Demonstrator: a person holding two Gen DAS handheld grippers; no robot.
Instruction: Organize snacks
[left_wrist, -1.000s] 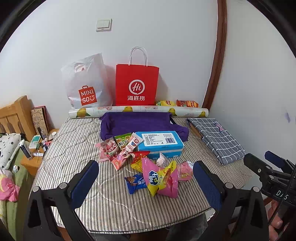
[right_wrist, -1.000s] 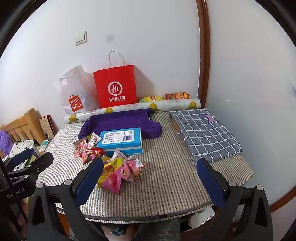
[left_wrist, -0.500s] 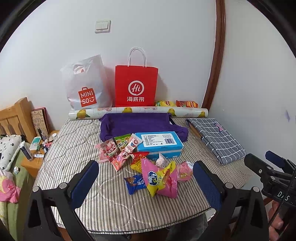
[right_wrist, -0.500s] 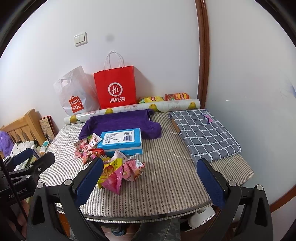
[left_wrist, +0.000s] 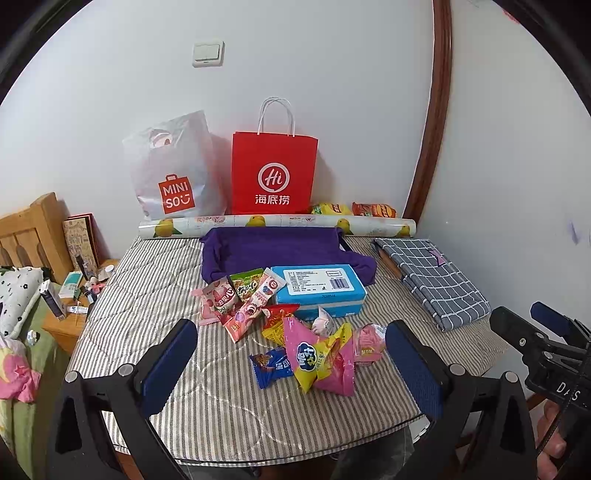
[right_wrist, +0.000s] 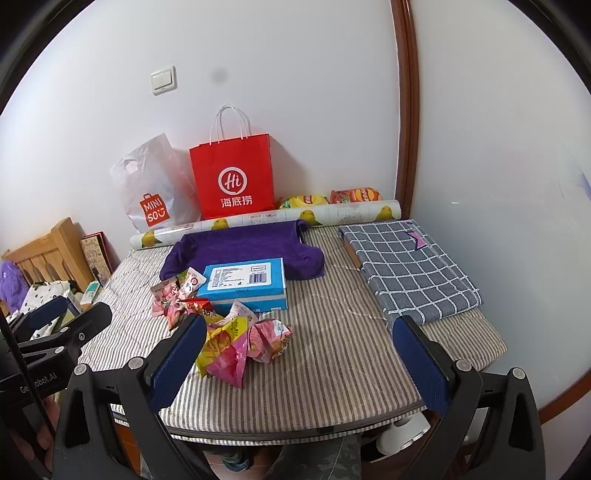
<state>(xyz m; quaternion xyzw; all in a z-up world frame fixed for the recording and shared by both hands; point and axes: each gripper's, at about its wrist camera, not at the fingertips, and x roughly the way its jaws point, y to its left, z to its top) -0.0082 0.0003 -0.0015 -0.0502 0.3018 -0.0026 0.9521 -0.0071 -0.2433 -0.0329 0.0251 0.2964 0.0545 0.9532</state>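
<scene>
A pile of small snack packets (left_wrist: 295, 332) lies on the striped table cover, with a pink and yellow packet (left_wrist: 319, 360) at its front; the pile also shows in the right wrist view (right_wrist: 229, 325). Behind it is a blue box (left_wrist: 319, 286) (right_wrist: 245, 282) resting against a purple cloth (left_wrist: 273, 247). My left gripper (left_wrist: 291, 365) is open and empty, held just in front of the pile. My right gripper (right_wrist: 299, 362) is open and empty, over bare cover to the right of the pile.
A red paper bag (left_wrist: 274, 171) and a white Miniso bag (left_wrist: 173, 173) stand against the wall behind a printed roll (left_wrist: 277, 223). Two chip bags (left_wrist: 352, 209) lie beside them. A folded grey check cloth (right_wrist: 410, 267) lies at right. A wooden headboard (left_wrist: 31, 232) stands left.
Both views have shifted only slightly; both grippers stay open and the snacks have not moved.
</scene>
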